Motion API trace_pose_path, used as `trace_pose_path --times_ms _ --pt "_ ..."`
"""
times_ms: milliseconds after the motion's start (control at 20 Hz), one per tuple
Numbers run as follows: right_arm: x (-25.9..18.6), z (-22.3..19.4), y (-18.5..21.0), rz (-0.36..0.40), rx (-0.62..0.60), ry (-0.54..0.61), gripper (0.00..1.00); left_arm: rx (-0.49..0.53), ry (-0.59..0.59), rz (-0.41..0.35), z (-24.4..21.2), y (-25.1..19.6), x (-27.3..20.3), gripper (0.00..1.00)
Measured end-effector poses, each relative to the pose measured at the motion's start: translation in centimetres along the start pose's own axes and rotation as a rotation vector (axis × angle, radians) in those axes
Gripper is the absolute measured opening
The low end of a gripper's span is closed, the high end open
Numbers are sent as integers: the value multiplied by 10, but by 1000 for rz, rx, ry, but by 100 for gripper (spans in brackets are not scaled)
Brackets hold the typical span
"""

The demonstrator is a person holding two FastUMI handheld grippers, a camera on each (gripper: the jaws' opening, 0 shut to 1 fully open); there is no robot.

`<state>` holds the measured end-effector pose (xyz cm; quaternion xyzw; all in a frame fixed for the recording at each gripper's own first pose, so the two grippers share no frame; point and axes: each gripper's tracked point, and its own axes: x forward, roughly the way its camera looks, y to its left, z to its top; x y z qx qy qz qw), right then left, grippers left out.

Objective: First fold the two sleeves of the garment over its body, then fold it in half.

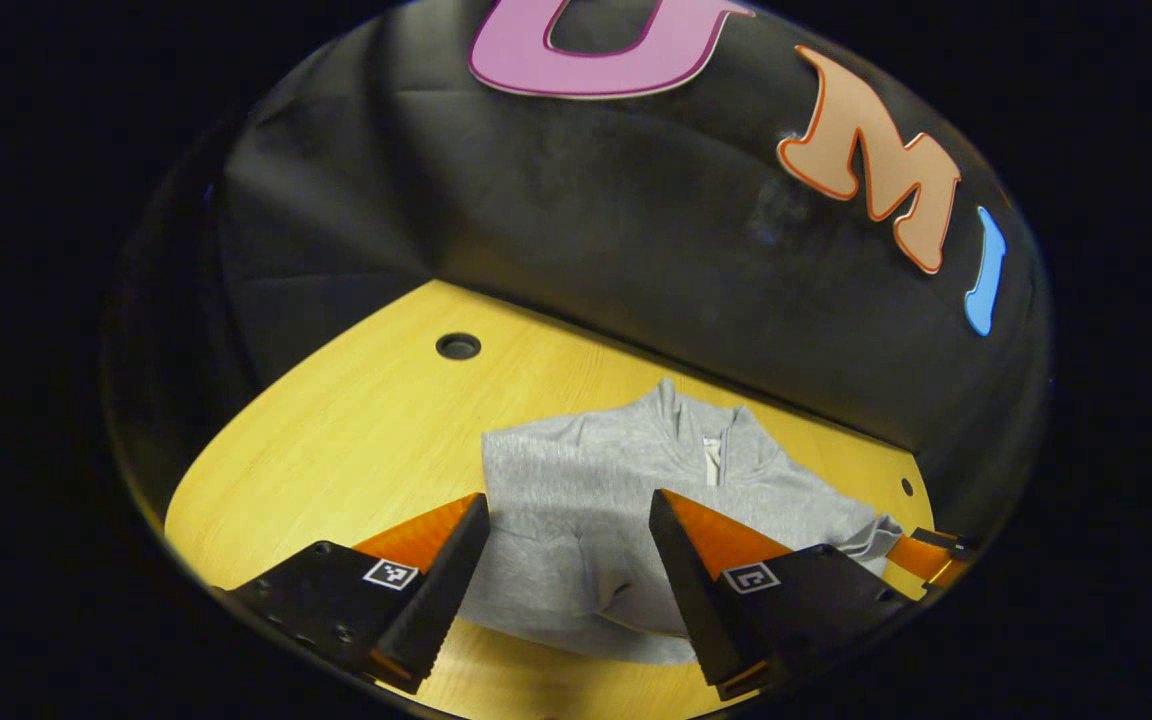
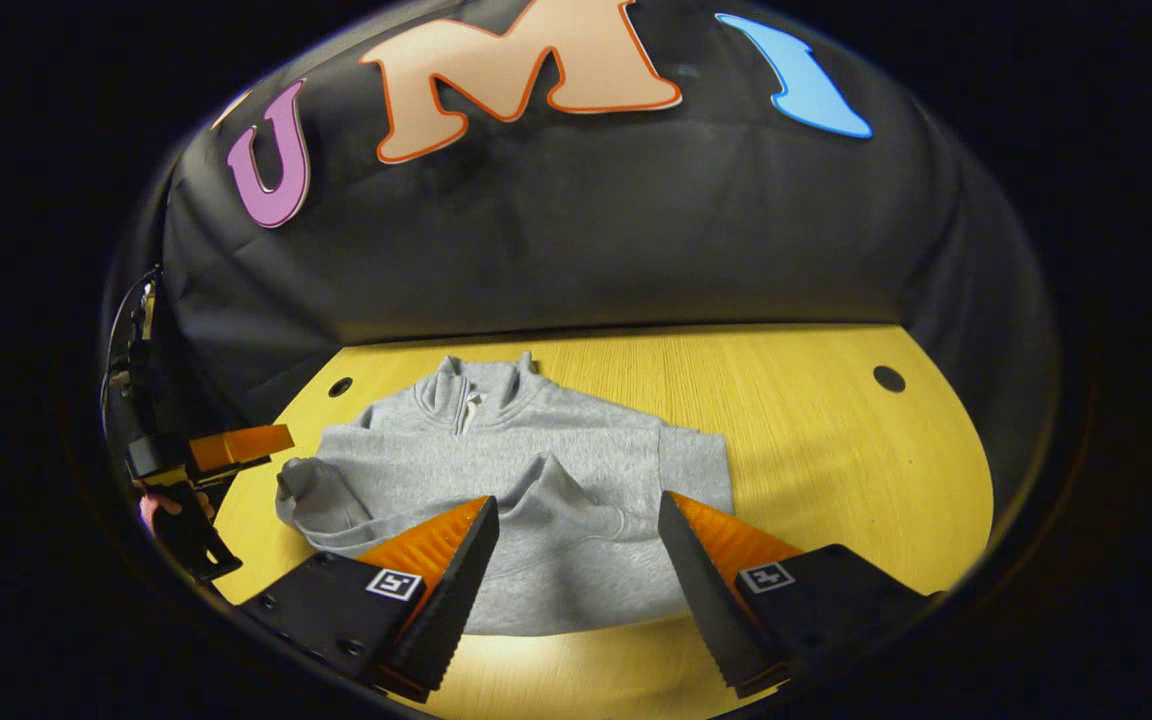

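A grey zip-collar garment [image 1: 616,450] lies flat on the wooden table [image 1: 356,430], collar toward the booth wall. In the right gripper view one sleeve lies folded across the garment [image 2: 536,440] body, while the other sleeve [image 2: 311,495] is bunched at its left edge. My left gripper [image 1: 568,505] hovers open over the garment's lower part, nothing between its fingers. My right gripper [image 2: 578,500] also stands open above the hem area. The left gripper [image 2: 211,490] shows again at the far left of the right gripper view, held by a hand [image 2: 161,510]. The right gripper's fingers [image 1: 921,555] peek in at the right edge.
The table [image 2: 836,450] has small round holes [image 1: 458,346] [image 2: 888,379] near its back corners. The black cloth wall rises right behind the table. Bare wood stretches to the right of the garment in the right gripper view.
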<state>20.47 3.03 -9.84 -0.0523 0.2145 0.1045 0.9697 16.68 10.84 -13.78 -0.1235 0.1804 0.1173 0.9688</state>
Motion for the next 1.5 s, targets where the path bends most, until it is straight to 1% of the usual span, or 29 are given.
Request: trace_pose_path --times_ms 100,200,250,300,450,550,600,650,700,850,1000,1050,1100,1200,1250,1300,1500 --pt "-11 9 -2 -19 -22 -36 96 56 -62 -3 22 -2 -18 94" --pt "-28 18 -1 -34 -32 -83 96 86 -110 -14 38 -5 -43 94" --pt "-39 21 1 -39 -26 -107 99 100 -129 -19 42 -7 -55 94" --pt "-52 25 3 -39 -15 -131 99 118 -143 -23 44 -7 -66 94" --pt "-90 25 7 -45 14 -181 98 193 -168 -29 36 -8 -102 93" --pt "-113 20 10 -50 16 -196 99 238 -157 -38 20 -11 -121 93" --pt "-124 17 14 -44 7 -204 96 250 -147 -42 12 -13 -130 93" --pt "-133 14 17 -41 -3 -213 99 253 -137 -50 5 -17 -138 93" --pt "-143 9 20 -44 -12 -215 96 250 -126 -63 -3 -20 -145 93" --pt "-166 -6 31 -44 -3 -219 98 234 -88 -106 -26 -29 -162 93" --pt "-179 -21 40 -46 19 -224 98 236 -68 -128 -36 -32 -172 93" --pt "-182 -27 43 -42 20 -220 96 232 -68 -137 -38 -33 -174 93" --pt "-185 -29 45 -42 20 -221 98 226 -71 -144 -37 -35 -175 93" --pt "-188 -29 47 -39 26 -235 98 226 -73 -161 -37 -39 -176 93" --pt "-190 -28 45 -48 28 -243 99 229 -64 -169 -39 -39 -174 93" --pt "-191 -27 43 -58 31 -251 96 233 -56 -177 -41 -40 -173 93" --pt "-201 -18 33 -94 59 -283 96 250 -50 -216 -41 -50 -172 93"
